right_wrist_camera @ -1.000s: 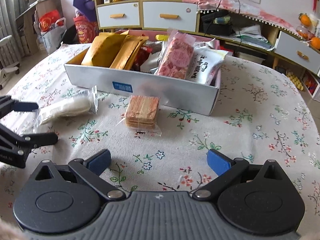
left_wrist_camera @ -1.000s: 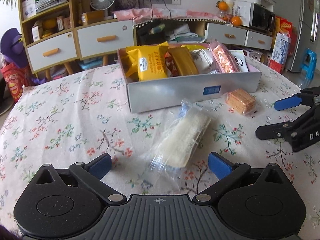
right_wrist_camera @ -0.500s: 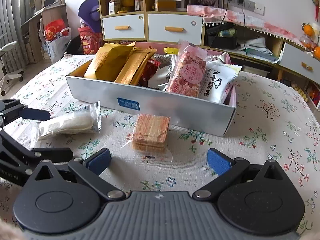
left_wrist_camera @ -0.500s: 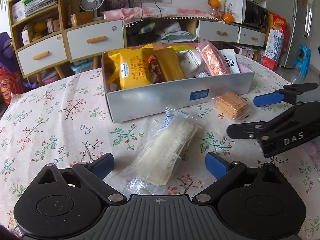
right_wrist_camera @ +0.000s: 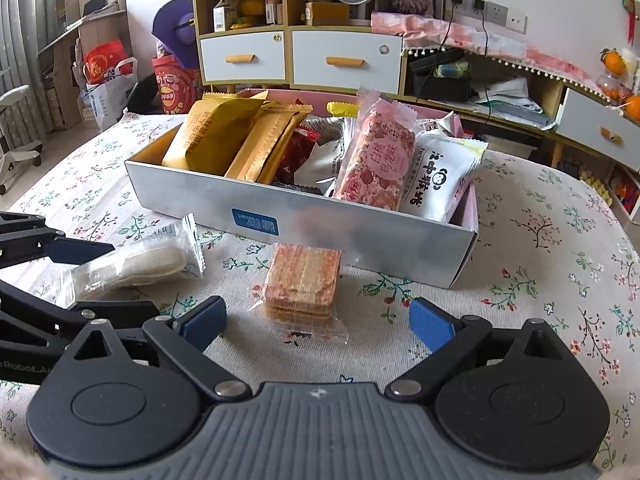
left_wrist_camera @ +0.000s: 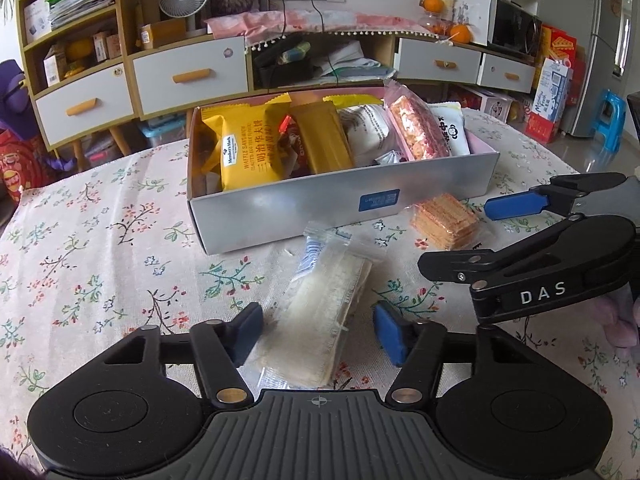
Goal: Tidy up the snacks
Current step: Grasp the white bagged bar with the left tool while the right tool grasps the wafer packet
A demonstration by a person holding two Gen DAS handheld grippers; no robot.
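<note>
left gripper [left_wrist_camera: 318, 334]: jaws closing, the clear-wrapped white wafer pack [left_wrist_camera: 320, 320] lying lengthwise between the two blue pads. left pad sits right at the wrapper's edge, right pad just beside the pack with a sliver of tablecloth showing; cannot tell whether either pad presses yet. the pack rests flat on the floral tablecloth [left_wrist_camera: 100, 248], its far sealed end pointing away from the fingertips toward the silver box [left_wrist_camera: 340, 204].

right gripper [right_wrist_camera: 318, 322]: jaws wide but closing, the orange wafer pack [right_wrist_camera: 302, 284] between and slightly ahead of the pads, clear gaps on both sides, no contact. this pack lies flat on the cloth, just in front of the box's near wall.

box beyond both sets of fingertips, holding upright snack packets: yellow waffle sandwich packet [left_wrist_camera: 246, 152] at the left end, tan packets next to it, a pink packet [left_wrist_camera: 416, 132] and a white packet with a monkey face [left_wrist_camera: 452, 136] toward the right end.

in the left wrist view the right gripper's fingers enter from the right, one blue pad near the orange pack. in the right wrist view the left gripper's fingers straddle the white pack at far left.
</note>
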